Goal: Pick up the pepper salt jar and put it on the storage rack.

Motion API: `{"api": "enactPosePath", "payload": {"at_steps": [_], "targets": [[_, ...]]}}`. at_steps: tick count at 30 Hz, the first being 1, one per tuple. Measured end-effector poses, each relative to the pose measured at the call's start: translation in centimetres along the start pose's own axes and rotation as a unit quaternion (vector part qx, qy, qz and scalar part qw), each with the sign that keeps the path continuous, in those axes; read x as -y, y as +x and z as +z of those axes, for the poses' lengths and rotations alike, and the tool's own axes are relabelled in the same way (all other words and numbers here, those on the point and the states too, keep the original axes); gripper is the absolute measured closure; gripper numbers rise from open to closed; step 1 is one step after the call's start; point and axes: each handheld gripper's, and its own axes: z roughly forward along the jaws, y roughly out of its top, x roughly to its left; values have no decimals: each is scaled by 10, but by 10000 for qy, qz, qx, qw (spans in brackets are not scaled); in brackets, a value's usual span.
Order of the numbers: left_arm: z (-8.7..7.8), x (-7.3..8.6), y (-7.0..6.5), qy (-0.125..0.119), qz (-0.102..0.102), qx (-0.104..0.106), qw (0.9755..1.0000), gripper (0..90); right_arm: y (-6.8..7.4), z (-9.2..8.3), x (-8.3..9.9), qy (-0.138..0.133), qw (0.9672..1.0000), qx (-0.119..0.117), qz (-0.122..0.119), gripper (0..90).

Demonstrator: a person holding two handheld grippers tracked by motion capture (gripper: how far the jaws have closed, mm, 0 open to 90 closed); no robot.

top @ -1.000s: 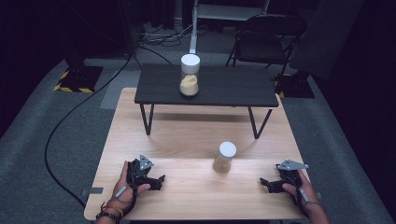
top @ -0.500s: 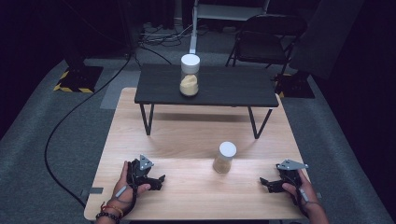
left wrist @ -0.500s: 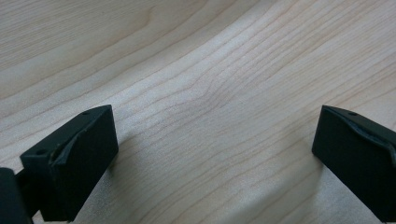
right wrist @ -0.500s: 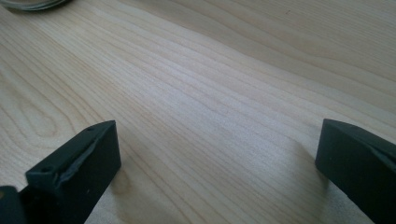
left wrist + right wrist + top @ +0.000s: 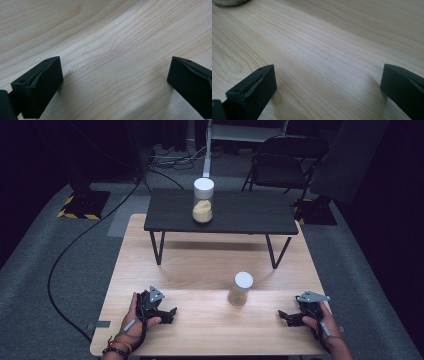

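Nothing moved, two tongs, left point(image 5: 169, 314), right point(image 5: 286, 316), two jars, near point(image 5: 240, 289), far point(image 5: 203, 200)

A pale wooden table point(image 5: 210, 270) with fine, wavy grain fills the centre of the frame, its streaks running light tan to cream. Two black grippers, the left gripper point(image 5: 167, 312) at lower left and the right gripper point(image 5: 286, 316) at lower right, each carry a grey plate. A clear jar point(image 5: 240, 289) with a white lid and tan contents stands at centre right. Above it, a matte black bench point(image 5: 250, 215) bears a second jar point(image 5: 203, 200), white-lidded with yellowish filling. Grey carpet point(image 5: 45, 270) surrounds everything; a yellow-and-black striped edge point(image 5: 75, 215) marks the upper left. A black folding chair point(image 5: 285, 160) sits at upper right.
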Motion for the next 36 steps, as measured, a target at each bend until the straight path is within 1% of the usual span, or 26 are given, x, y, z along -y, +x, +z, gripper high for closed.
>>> {"api": "enactPosePath", "payload": {"at_steps": [4,6,15,18,25,30,32,36], "targets": [[0,0,0,1,0,0,10000,4,3,-1,-2,7,9999,62,-81,17],[0,0,0,0,0,0,10000,4,3,-2,-2,-22,10000,49,-81,18],[0,0,0,1,-1,0,10000,4,3,-15,3,-454,9989,38,77,18],[0,0,0,-1,0,-1,10000,5,5,-20,6,-694,9974,27,171,17],[0,0,0,0,0,1,10000,5,10,-28,12,-1112,9934,39,281,16],[0,0,0,-1,-1,-1,10000,5,12,-33,13,-1329,9908,10,262,12],[0,0,0,-1,-2,0,10000,4,14,-34,13,-1379,9901,22,255,12],[0,0,0,-1,-1,1,10000,4,15,-35,13,-1453,9890,-28,260,13]]}}
